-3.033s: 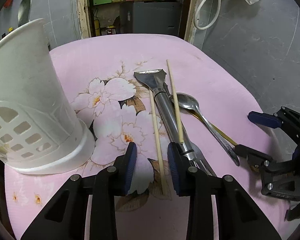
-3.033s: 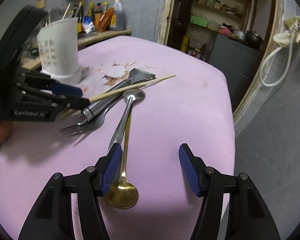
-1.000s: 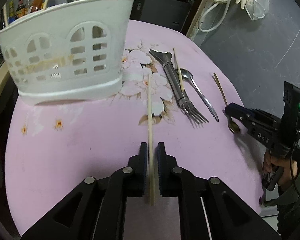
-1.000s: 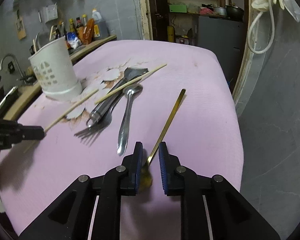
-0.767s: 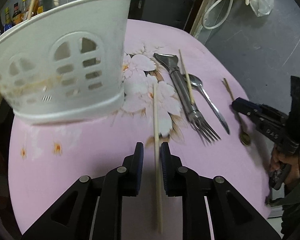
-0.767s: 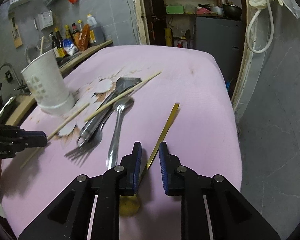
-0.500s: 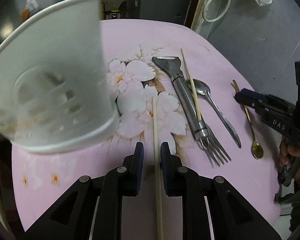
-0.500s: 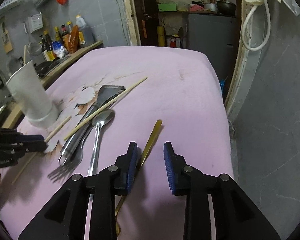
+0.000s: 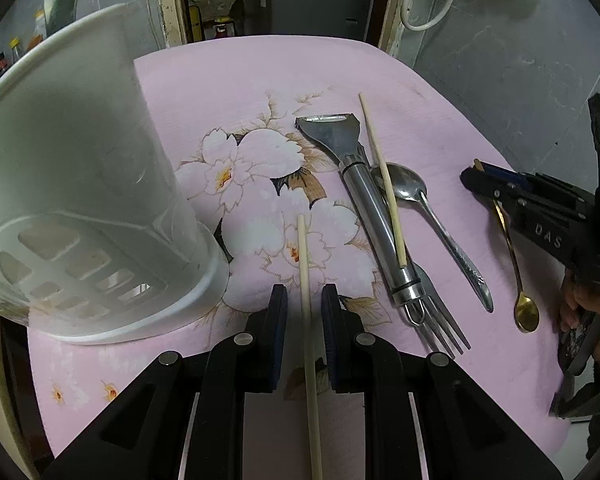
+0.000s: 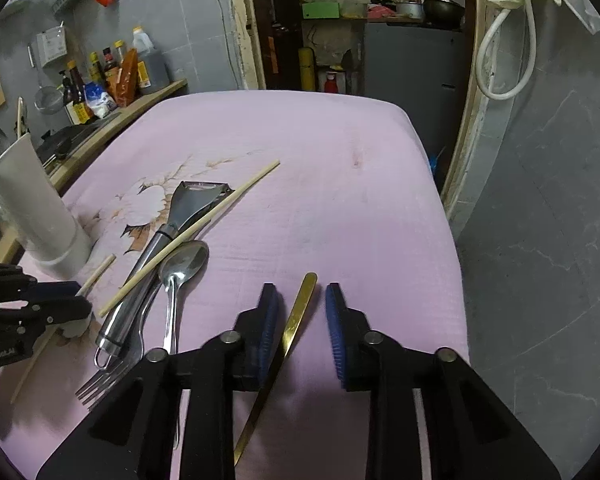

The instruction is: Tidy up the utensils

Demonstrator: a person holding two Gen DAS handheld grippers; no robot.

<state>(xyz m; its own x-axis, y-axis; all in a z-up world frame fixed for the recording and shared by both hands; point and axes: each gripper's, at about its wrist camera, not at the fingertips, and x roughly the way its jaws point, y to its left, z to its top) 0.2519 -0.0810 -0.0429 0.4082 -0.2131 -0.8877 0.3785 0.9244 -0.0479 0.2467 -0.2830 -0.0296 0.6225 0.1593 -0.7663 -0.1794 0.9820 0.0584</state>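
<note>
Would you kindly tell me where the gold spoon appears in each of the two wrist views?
Left wrist view: the gold spoon lies at the far right, bowl nearest the camera, handle under the right gripper.
Right wrist view: its handle runs between the blue fingers, bottom centre.
Shared landmark: the silver spoon beside it.

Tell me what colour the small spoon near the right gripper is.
Gold; the small spoon shows best in the left wrist view.

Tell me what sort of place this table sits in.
Most likely a lived-in home kitchen. A counter along the wall holds sauce bottles, a strainer hangs nearby, and pots sit on a shelf through the doorway. The pink flowered tablecloth carries cutlery beside a white utensil holder.
</note>
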